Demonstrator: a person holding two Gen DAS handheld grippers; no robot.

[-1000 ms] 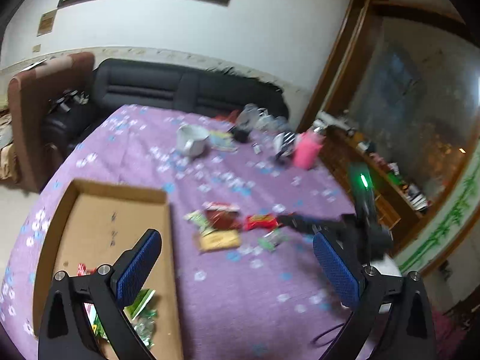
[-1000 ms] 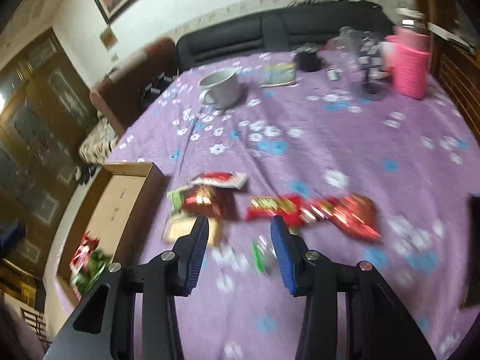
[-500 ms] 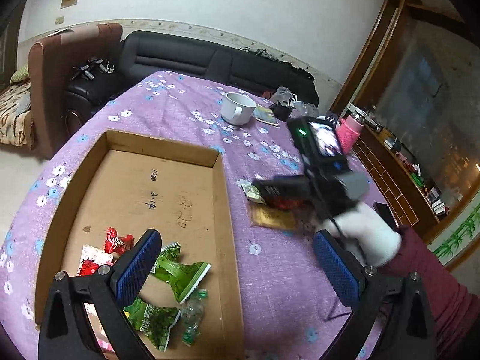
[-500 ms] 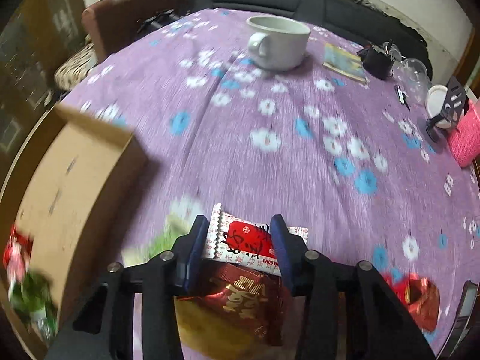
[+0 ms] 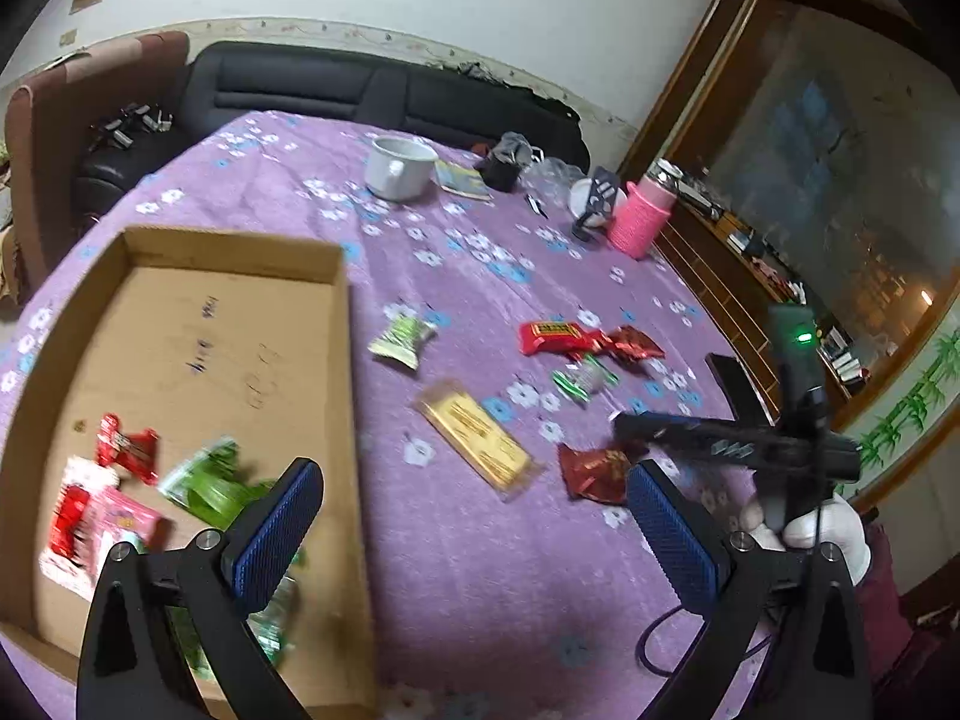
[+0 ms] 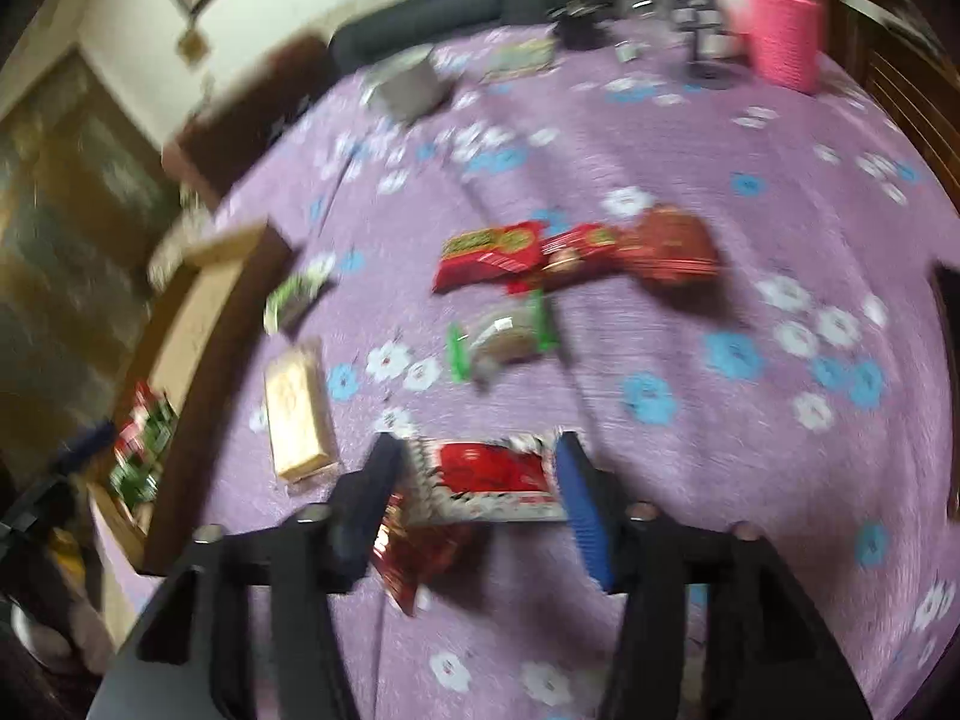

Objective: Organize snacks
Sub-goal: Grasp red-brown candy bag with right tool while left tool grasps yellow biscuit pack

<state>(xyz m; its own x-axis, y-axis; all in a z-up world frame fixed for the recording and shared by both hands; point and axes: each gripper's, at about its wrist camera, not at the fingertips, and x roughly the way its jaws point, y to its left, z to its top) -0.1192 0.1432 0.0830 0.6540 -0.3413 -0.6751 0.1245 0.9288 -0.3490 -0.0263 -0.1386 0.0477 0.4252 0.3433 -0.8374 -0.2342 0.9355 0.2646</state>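
**Snacks half sorted: some in the box, most loose on the cloth**

Left gripper (image 5: 474,531) hangs over the near edge of the cardboard box (image 5: 345,396). Jaws spread wide, nothing between the blue pads. One pad sits over the box, the other over the purple tablecloth (image 5: 480,570).

Inside the box, near corner: a small red wrapper (image 5: 126,447), a pink-and-white packet (image 5: 105,531), a green packet (image 5: 204,483). All blurred; more green wrappers lie under the gripper's finger.

Loose on the cloth, right of the box: a green-and-white packet (image 5: 402,339) just beside the box wall, a gold bar (image 5: 477,435) lying at a slant, a clear candy with green ends (image 5: 585,381), a red bar (image 5: 555,336) touching a dark red packet (image 5: 630,348), and a crumpled red wrapper (image 5: 594,474) near the right gripper.

Right gripper (image 6: 480,474), held in a white-gloved hand (image 5: 810,531), points down at the cloth. Its jaws are opening. A red-and-white packet (image 6: 489,477) lies between the pads; the frame is smeared, so whether a pad touches it is hard to say, but it looks loose. The crumpled red wrapper shows below the left pad.

Far side of the table: white mug (image 5: 399,168), pink cup (image 5: 639,219), a dark phone (image 5: 735,381) near the right edge.
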